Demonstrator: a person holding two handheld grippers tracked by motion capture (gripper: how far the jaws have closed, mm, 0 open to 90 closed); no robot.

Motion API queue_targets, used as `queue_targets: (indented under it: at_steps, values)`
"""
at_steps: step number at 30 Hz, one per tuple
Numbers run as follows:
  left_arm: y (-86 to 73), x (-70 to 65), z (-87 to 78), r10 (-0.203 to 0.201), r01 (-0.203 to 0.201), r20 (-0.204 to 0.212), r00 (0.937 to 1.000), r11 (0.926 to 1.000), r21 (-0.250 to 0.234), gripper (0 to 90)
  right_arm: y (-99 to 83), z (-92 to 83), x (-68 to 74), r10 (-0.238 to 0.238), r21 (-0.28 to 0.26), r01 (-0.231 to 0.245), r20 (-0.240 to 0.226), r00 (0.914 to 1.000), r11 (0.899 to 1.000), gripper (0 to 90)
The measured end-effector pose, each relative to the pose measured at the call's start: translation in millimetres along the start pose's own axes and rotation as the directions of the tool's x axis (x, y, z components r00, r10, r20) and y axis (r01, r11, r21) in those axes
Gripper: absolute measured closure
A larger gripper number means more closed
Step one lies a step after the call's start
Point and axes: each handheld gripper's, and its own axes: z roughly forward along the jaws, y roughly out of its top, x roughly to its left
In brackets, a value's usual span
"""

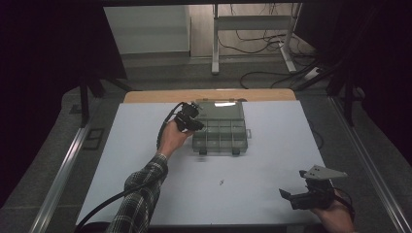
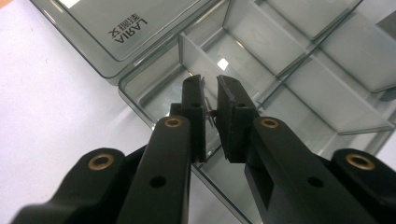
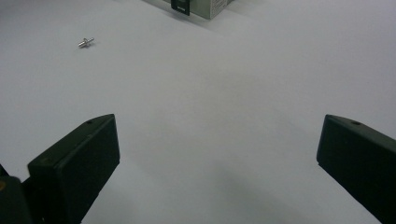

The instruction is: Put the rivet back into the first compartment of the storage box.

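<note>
A clear grey compartment box (image 1: 221, 131) lies open at the middle far side of the white table, its lid (image 2: 116, 28) folded back. My left gripper (image 1: 196, 124) hangs over the box's left compartments (image 2: 261, 51). Its jaws are nearly together, pinching a small metal pin (image 2: 211, 112) between the pads. A second small metal pin (image 1: 222, 183) lies loose on the table, seen in the right gripper view at the upper left (image 3: 85, 43). My right gripper (image 1: 293, 184) rests near the table's front right corner, its jaws wide apart over bare table (image 3: 217, 128) with nothing between them.
The white table top (image 1: 145, 145) sits on a wooden board whose far edge (image 1: 209, 94) shows behind the box. A box latch (image 3: 180, 7) juts toward the near side. Metal rails (image 1: 63, 170) flank the table; cables and a frame stand on the floor beyond.
</note>
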Motion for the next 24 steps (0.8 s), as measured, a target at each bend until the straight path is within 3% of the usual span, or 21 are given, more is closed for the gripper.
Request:
queue_targets:
  at_steps: [12, 24]
  values:
    - [-1.6, -0.2, -9.3, -0.01, 0.01, 0.025, 0.9996, 0.9999, -0.005, 69.8, 0.1, 0.1, 0.4, -0.008, 0.012, 0.008, -0.003, 1.0, 1.0, 0.0]
    - [-7.7, -7.0, -30.9, 0.023, -0.023, 0.061, 0.9979, 0.9997, -0.006, 36.8, -0.4, 0.7, 1.1, -0.017, 0.018, 0.016, 0.011, 0.9998, 1.0, 0.0]
